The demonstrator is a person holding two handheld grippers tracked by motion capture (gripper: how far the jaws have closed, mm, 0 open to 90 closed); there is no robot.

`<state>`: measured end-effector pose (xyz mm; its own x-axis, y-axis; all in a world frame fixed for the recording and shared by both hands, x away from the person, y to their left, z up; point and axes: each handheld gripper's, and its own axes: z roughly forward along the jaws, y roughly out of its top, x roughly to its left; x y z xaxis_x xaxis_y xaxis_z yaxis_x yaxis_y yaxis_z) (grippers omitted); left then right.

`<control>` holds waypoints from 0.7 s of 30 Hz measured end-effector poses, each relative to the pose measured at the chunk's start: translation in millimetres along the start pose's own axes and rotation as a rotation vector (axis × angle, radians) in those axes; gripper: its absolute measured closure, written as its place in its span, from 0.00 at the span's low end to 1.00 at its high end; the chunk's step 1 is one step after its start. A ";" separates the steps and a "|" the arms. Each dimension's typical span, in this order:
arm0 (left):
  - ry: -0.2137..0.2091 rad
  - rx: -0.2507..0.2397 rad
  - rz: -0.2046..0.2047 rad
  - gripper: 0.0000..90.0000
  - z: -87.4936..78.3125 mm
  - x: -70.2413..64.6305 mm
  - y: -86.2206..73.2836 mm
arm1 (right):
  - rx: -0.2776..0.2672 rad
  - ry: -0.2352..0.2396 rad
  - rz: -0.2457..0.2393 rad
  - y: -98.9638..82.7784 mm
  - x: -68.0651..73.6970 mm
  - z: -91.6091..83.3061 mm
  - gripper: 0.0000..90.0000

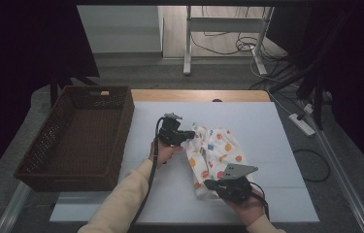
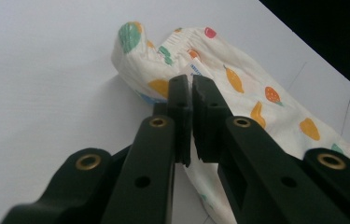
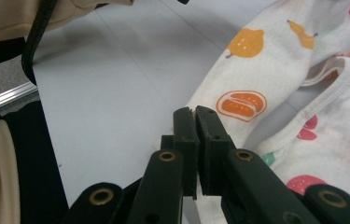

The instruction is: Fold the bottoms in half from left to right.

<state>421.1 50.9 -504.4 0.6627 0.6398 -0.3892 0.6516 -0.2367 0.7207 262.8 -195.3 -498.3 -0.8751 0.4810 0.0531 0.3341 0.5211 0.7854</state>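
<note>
Fruit-print baby trousers look soft and light. My left hand-held gripper pinches their far waistband, my right hand-held gripper the near hem. I'd grip seams.

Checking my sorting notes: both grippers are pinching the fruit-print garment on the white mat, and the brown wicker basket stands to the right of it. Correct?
Not quite: in the high view the basket stands left of the garment, not right. The rest holds.

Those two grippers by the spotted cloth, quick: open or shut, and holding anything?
Left gripper: shut, pinching the upper edge of the spotted cloth.
Right gripper: shut, pinching the cloth's lower edge.
</note>
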 end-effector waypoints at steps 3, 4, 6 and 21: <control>0.000 0.002 -0.002 0.95 0.6 0.1 0.1 | -0.001 -0.001 0.002 -1.1 -0.3 -0.6 0.97; 0.000 0.002 -0.002 0.95 0.7 0.0 0.2 | 0.000 -0.003 0.001 -1.5 -0.3 -0.7 0.97; -0.001 0.000 -0.002 0.95 0.8 -0.7 0.4 | 0.001 -0.005 0.002 -1.9 -0.6 -1.8 0.97; -0.006 -0.002 0.000 0.95 5.7 -4.2 3.3 | -0.003 -0.028 0.019 -8.1 -6.3 -10.0 0.97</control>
<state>422.5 43.2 -503.7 0.6649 0.6352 -0.3929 0.6510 -0.2350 0.7218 262.1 -209.6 -498.8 -0.8585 0.5102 0.0508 0.3492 0.5094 0.7865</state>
